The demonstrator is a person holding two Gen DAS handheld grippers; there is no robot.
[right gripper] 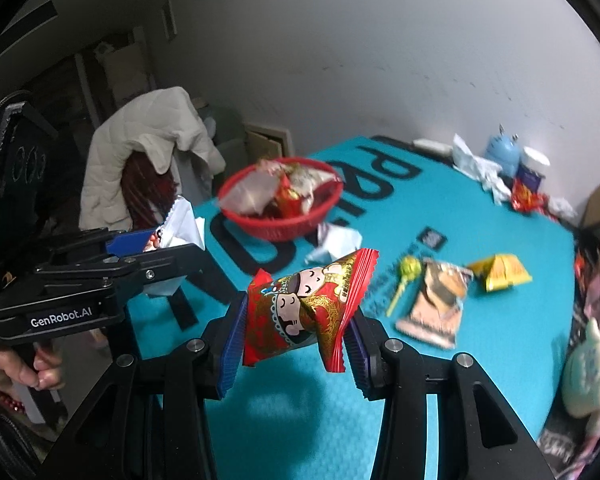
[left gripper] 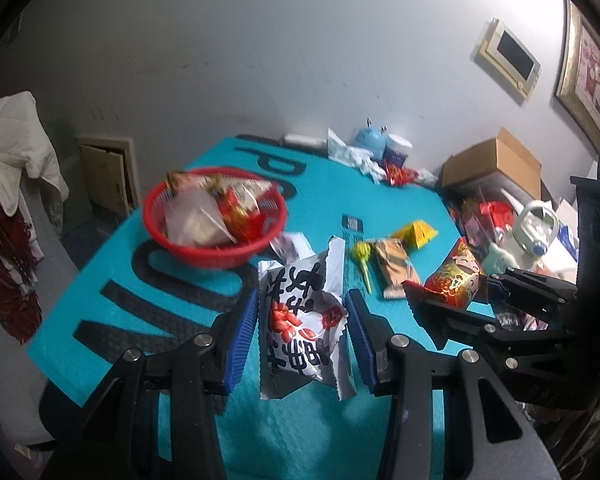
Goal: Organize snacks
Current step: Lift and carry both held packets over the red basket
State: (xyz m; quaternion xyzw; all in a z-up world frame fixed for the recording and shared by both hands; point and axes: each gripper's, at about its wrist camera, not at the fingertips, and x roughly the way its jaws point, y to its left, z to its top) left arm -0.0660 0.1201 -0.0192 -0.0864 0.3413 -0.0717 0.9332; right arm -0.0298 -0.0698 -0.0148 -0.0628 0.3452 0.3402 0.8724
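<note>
My left gripper (left gripper: 302,320) is shut on a white snack packet (left gripper: 304,320) with black characters and holds it above the teal mat. My right gripper (right gripper: 296,320) is shut on a red-and-gold snack packet (right gripper: 304,308) with a cartoon figure, also lifted off the mat. That red packet also shows in the left wrist view (left gripper: 456,280), and the left gripper with its white packet (right gripper: 180,224) shows in the right wrist view. A red basket (left gripper: 216,248) with several snacks in it stands at the far left of the mat; it also shows in the right wrist view (right gripper: 288,228).
On the mat lie a green lollipop (right gripper: 404,284), a brown packet (right gripper: 436,304), a yellow packet (right gripper: 500,272) and a crumpled white wrapper (right gripper: 336,240). Clutter and a cardboard box (left gripper: 496,160) line the far and right edges. A chair with a white jacket (right gripper: 140,152) stands left.
</note>
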